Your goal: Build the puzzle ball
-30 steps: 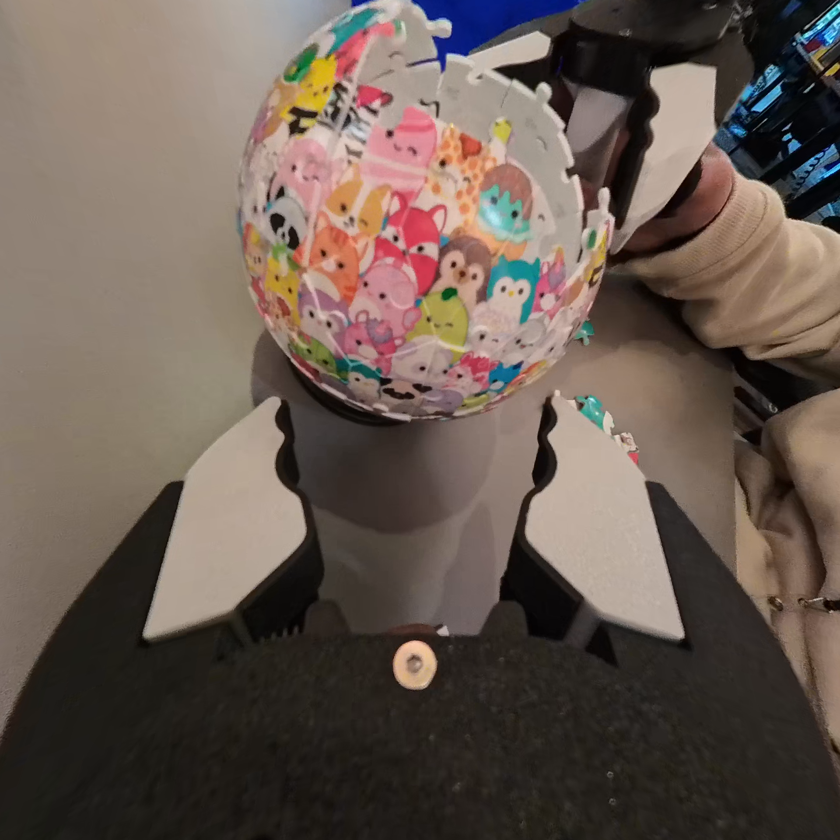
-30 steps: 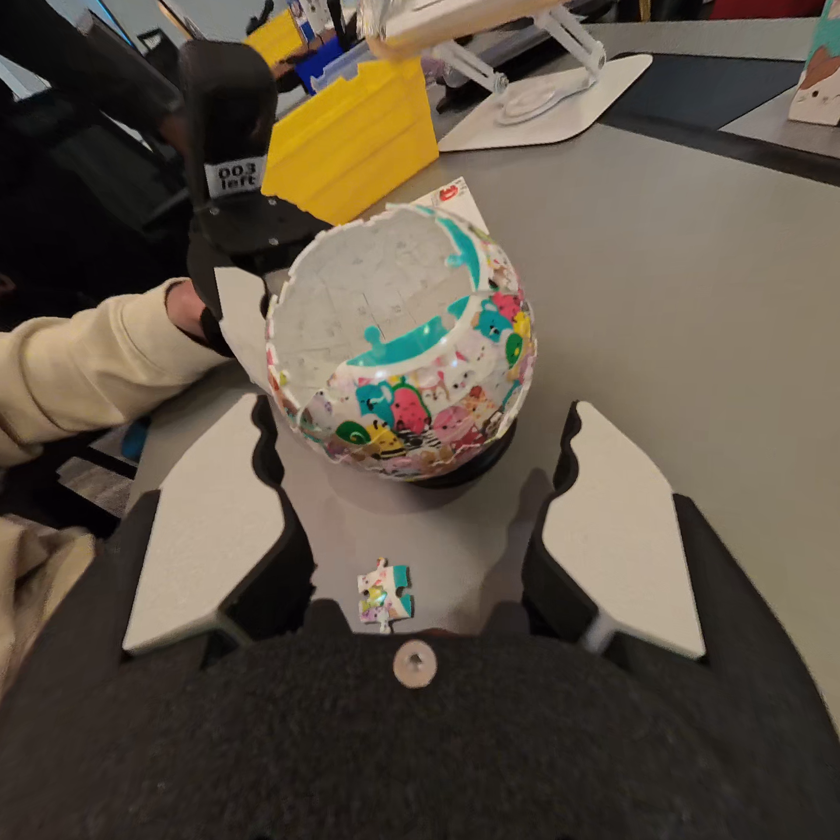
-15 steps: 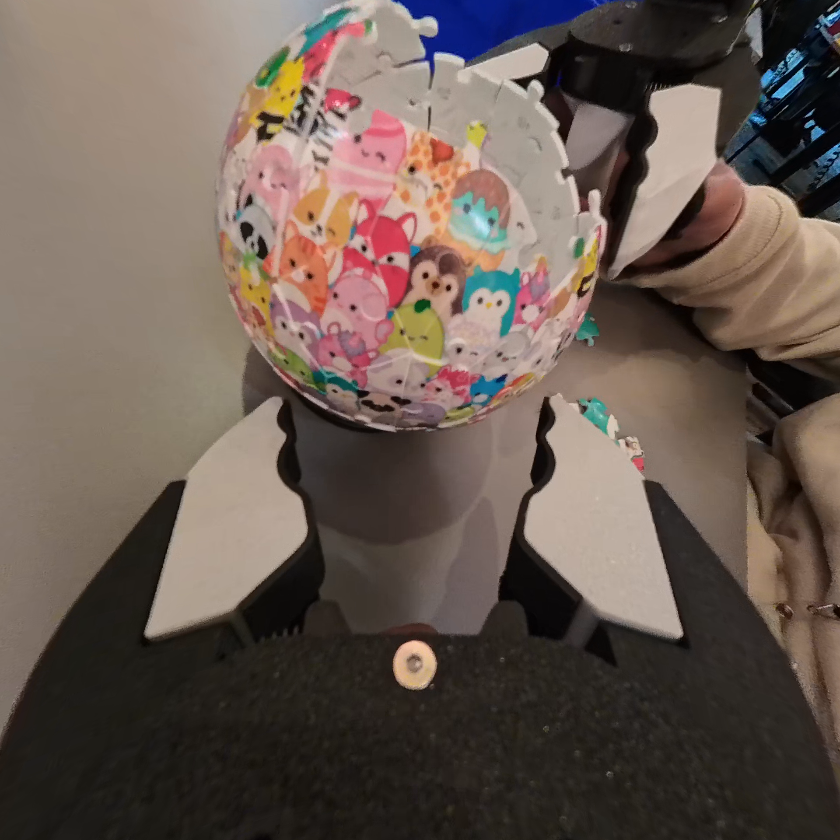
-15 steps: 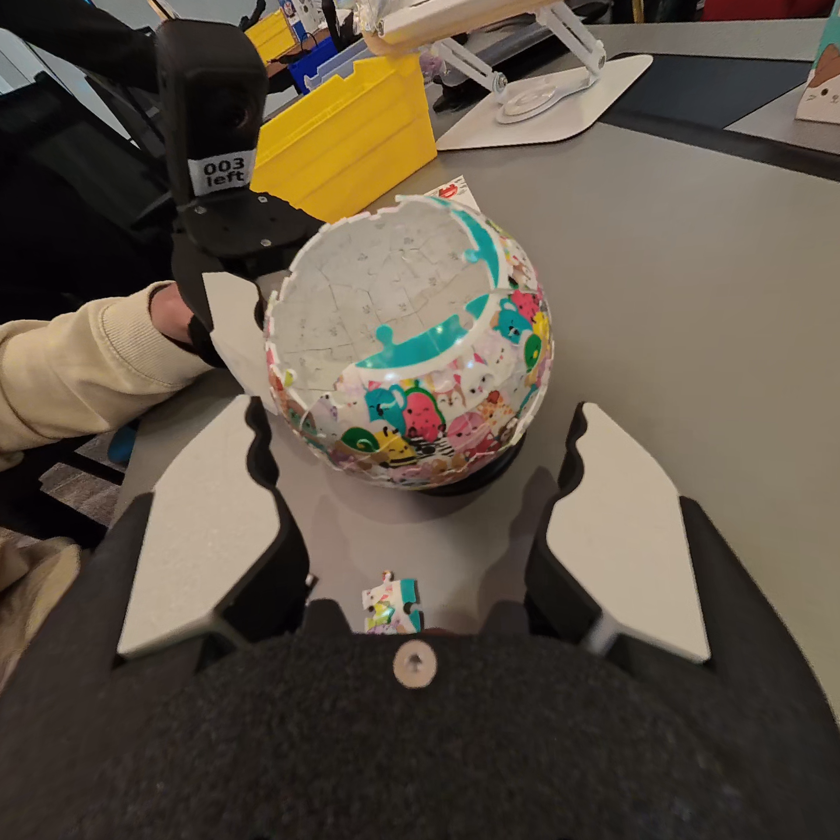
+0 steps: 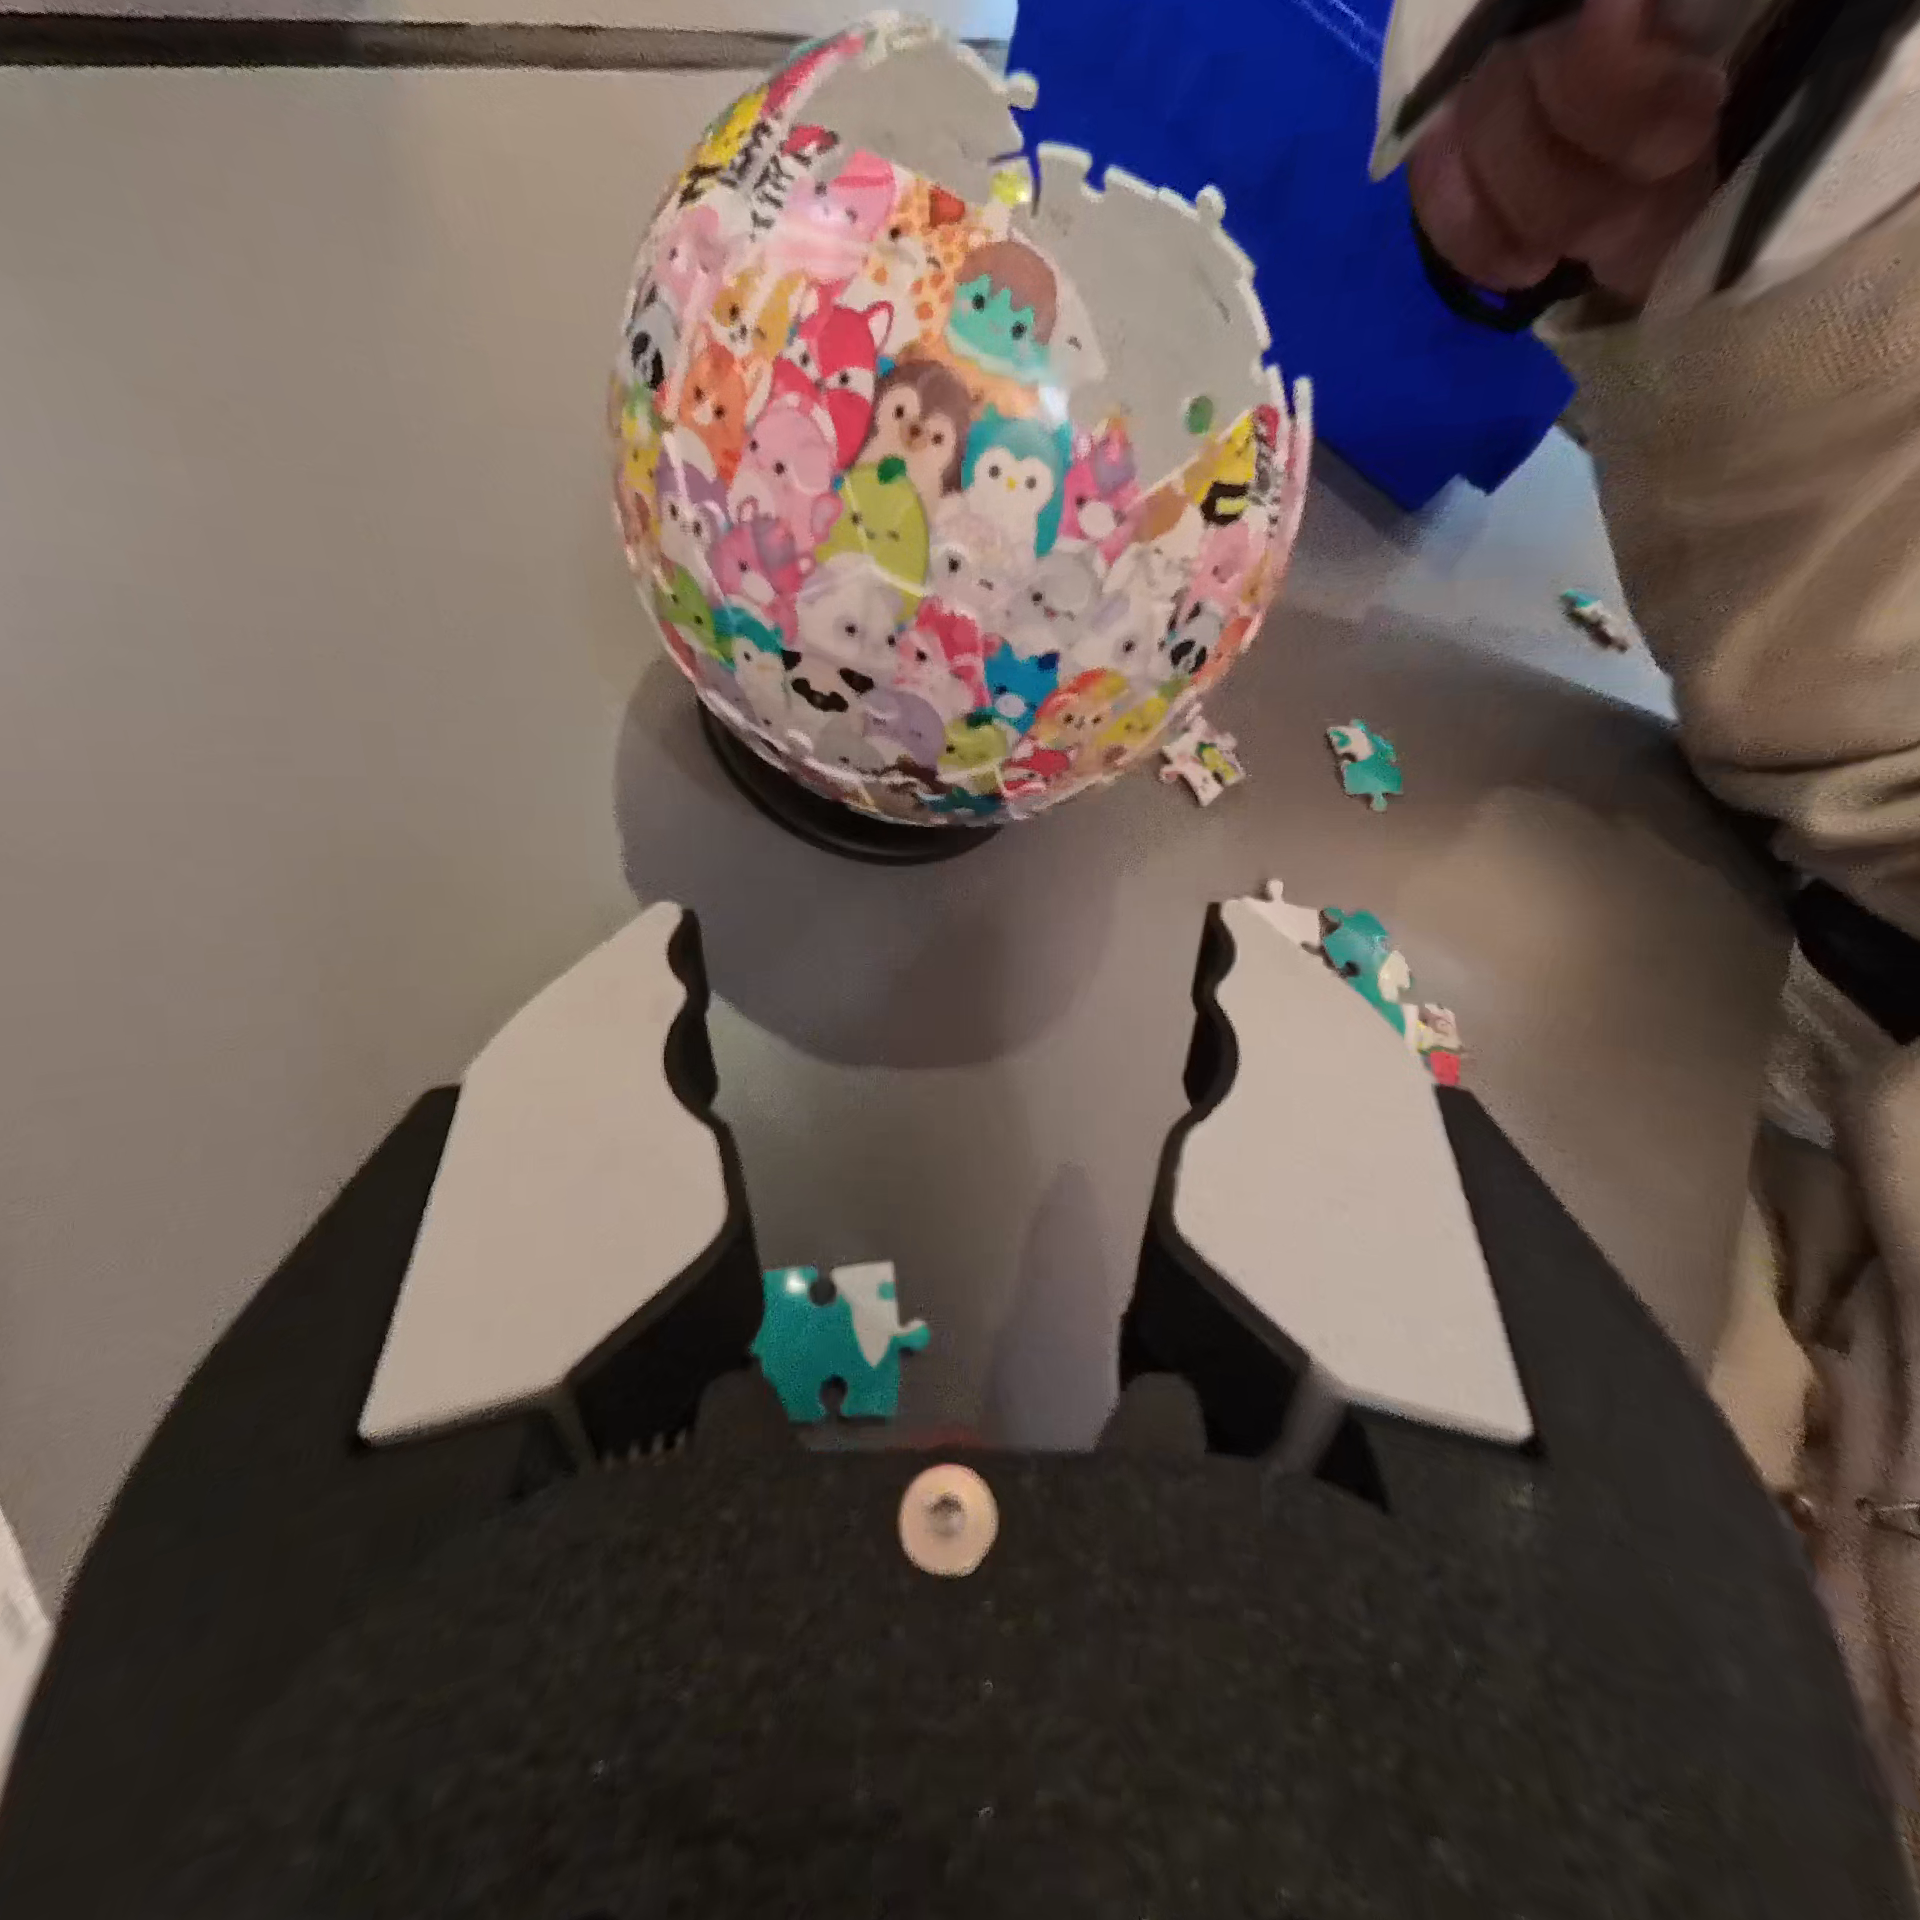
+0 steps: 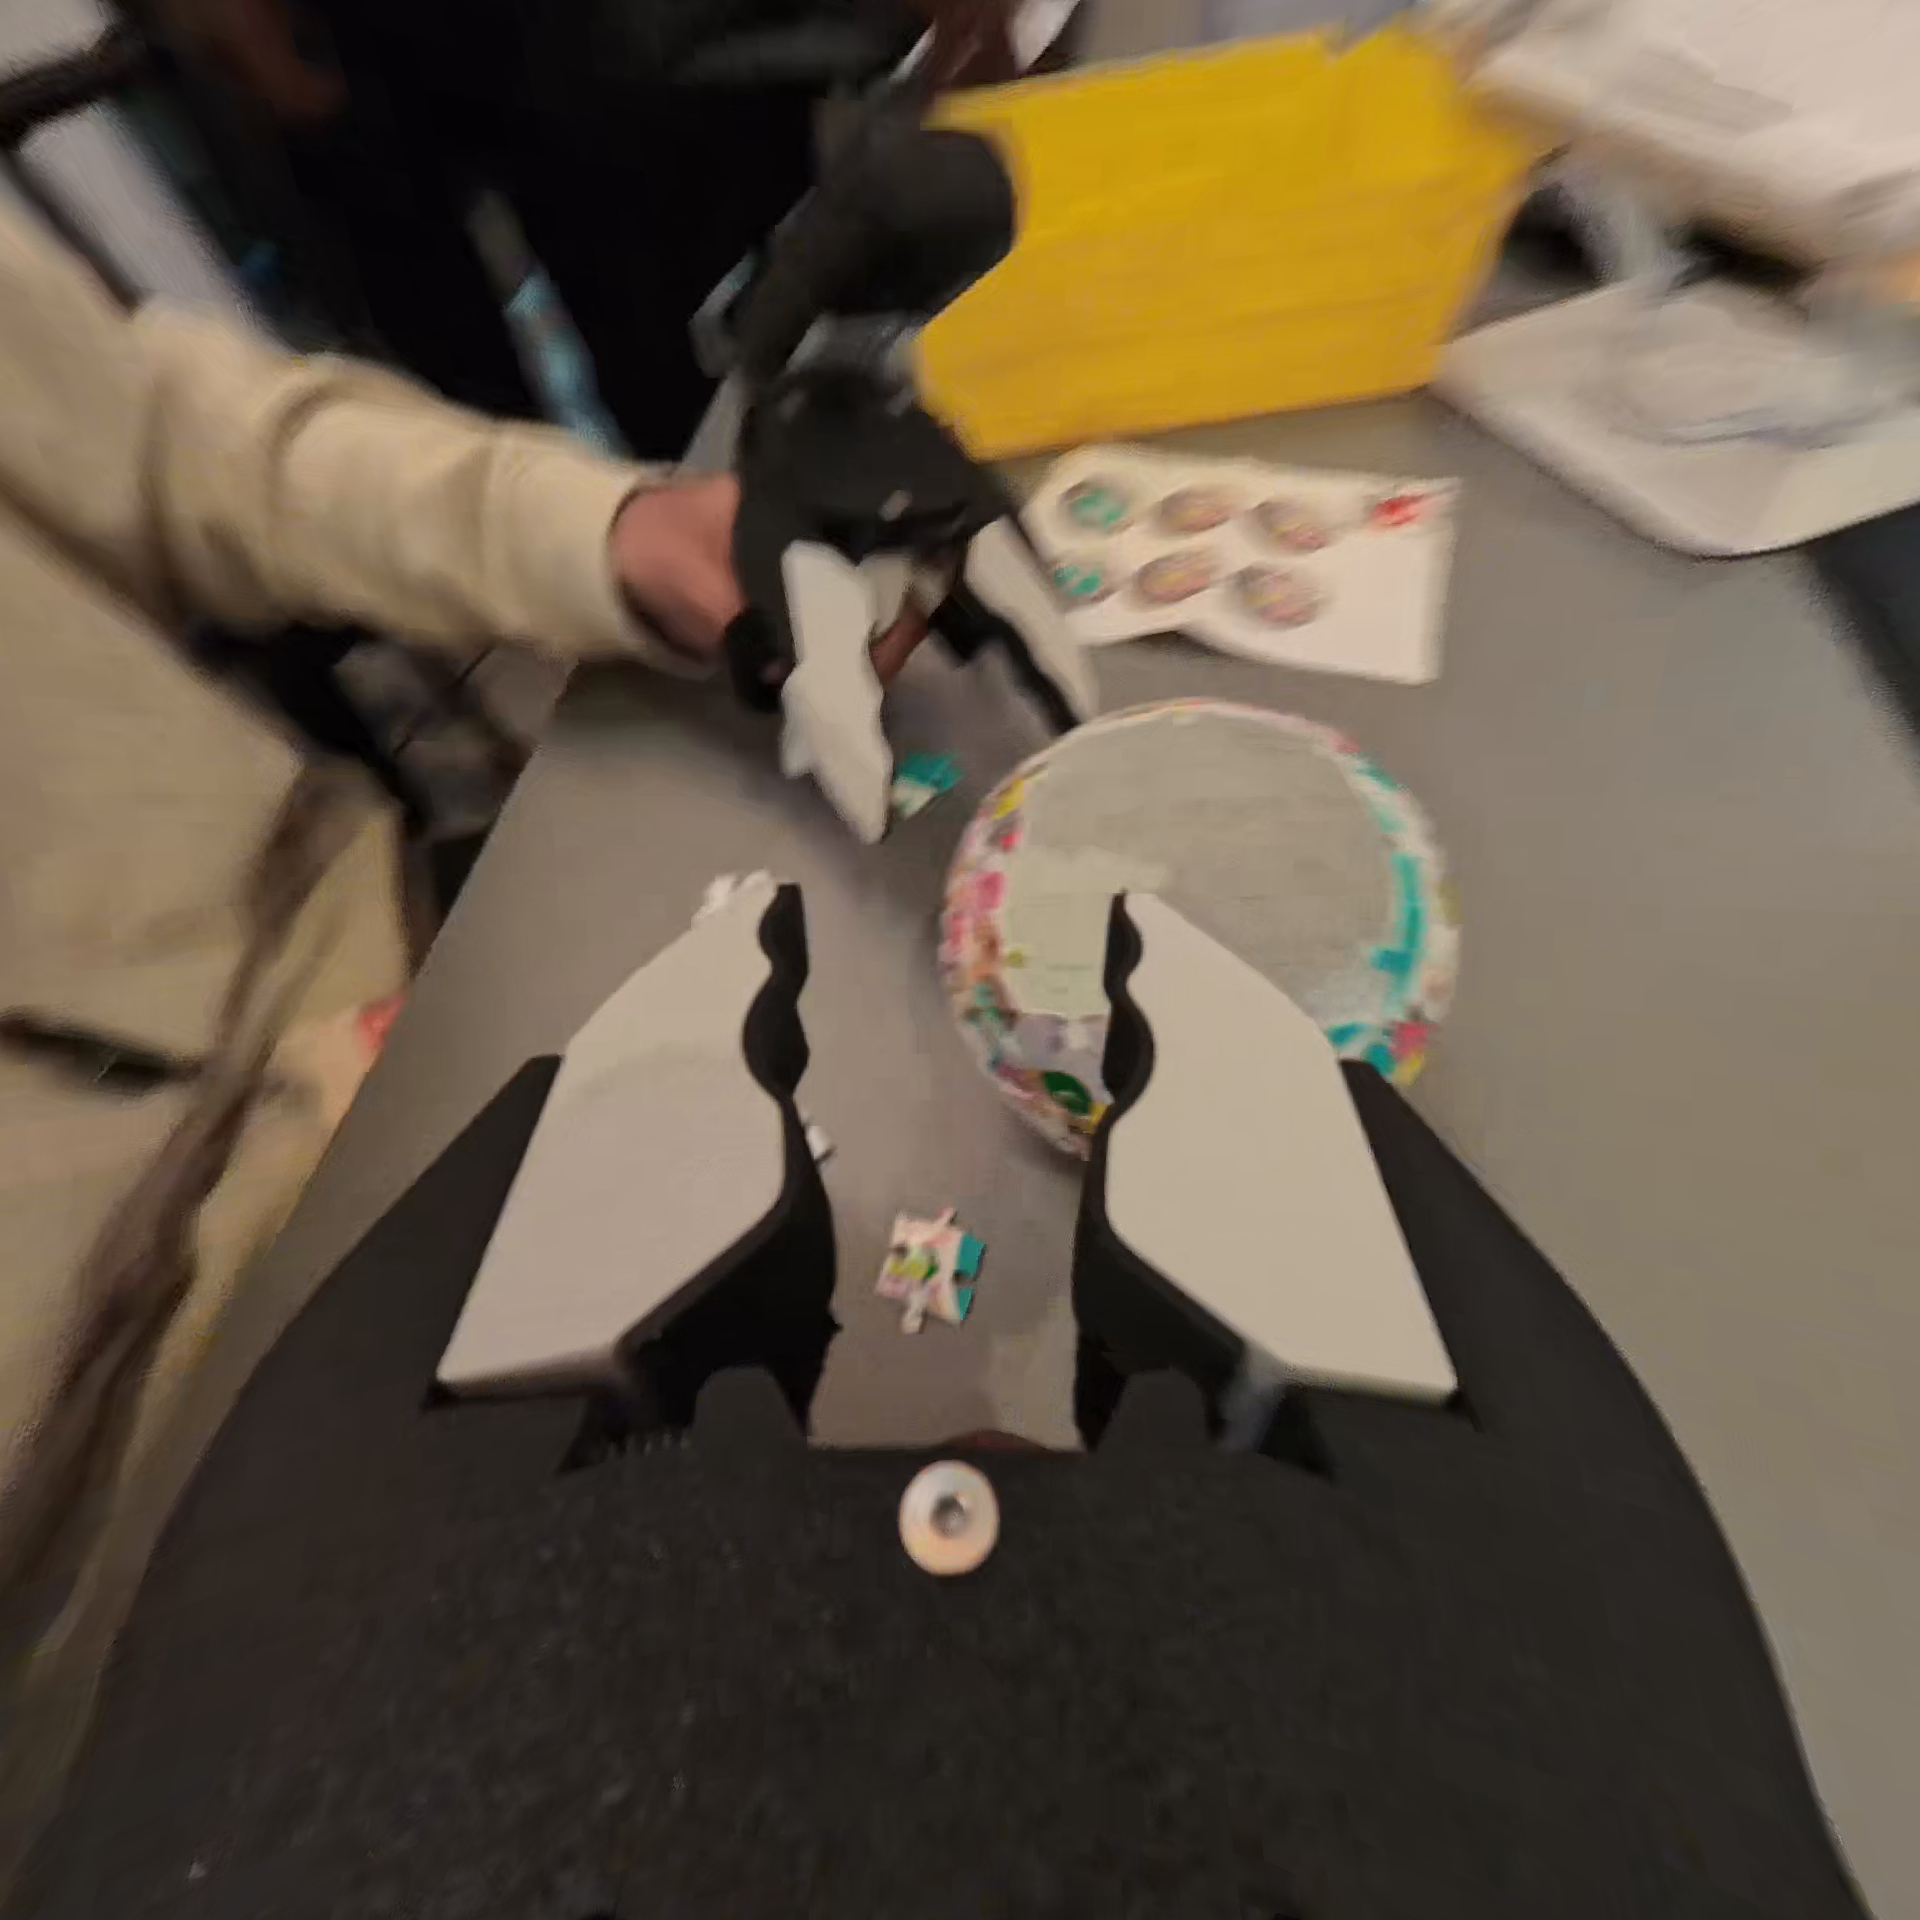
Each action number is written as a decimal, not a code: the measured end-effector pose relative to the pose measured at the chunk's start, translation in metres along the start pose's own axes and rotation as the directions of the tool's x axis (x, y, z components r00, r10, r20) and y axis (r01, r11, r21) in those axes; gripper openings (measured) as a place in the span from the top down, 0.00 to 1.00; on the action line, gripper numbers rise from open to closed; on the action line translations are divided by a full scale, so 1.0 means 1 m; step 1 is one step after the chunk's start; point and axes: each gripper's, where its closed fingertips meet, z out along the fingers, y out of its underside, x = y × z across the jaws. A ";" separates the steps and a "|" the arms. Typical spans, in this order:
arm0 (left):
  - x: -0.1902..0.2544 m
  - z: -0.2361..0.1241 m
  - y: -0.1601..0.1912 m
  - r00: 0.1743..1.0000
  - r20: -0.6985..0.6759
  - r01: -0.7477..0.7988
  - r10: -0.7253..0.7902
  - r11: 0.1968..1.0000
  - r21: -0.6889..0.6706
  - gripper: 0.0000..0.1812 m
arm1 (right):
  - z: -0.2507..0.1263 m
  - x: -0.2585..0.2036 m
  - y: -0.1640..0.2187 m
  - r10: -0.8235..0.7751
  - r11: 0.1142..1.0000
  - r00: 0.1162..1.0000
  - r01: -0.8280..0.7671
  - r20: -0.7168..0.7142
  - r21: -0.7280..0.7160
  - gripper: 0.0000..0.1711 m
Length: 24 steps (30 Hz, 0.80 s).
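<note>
The puzzle ball (image 5: pixel 935 499), covered in colourful cartoon animals, stands on a black ring stand (image 5: pixel 862 821); its upper right side is open and shows the white inside. My left gripper (image 5: pixel 951 925) is open and empty, a short way back from the ball. A teal piece (image 5: pixel 831 1340) lies on the table below, between its fingers. In the blurred right wrist view the ball (image 6: pixel 1195 883) is seen from above. My right gripper (image 6: pixel 951 904) is open with a narrow gap, above a loose piece (image 6: pixel 930 1268). The left gripper's finger (image 6: pixel 831 686) shows beyond it.
Loose pieces (image 5: pixel 1200 753) (image 5: pixel 1363 758) (image 5: pixel 1361 956) lie right of the ball on the grey table (image 5: pixel 312 520). A blue bin (image 5: pixel 1247 208) stands behind. A yellow bin (image 6: pixel 1216 239) and a printed sheet (image 6: pixel 1247 561) lie beyond the ball. A beige sleeve (image 5: pixel 1766 520) is at the right.
Both grippers have drawn back from the ball. The right one has risen and now looks down on it, its jaws closer together. The teal piece has come into view under the left gripper.
</note>
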 end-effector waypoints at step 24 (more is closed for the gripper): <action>0.056 -0.038 0.040 0.996 -0.087 0.033 -0.031 0.999 0.025 0.54 | 0.037 0.009 0.025 -0.056 0.881 0.958 0.181 0.282 -0.438 0.92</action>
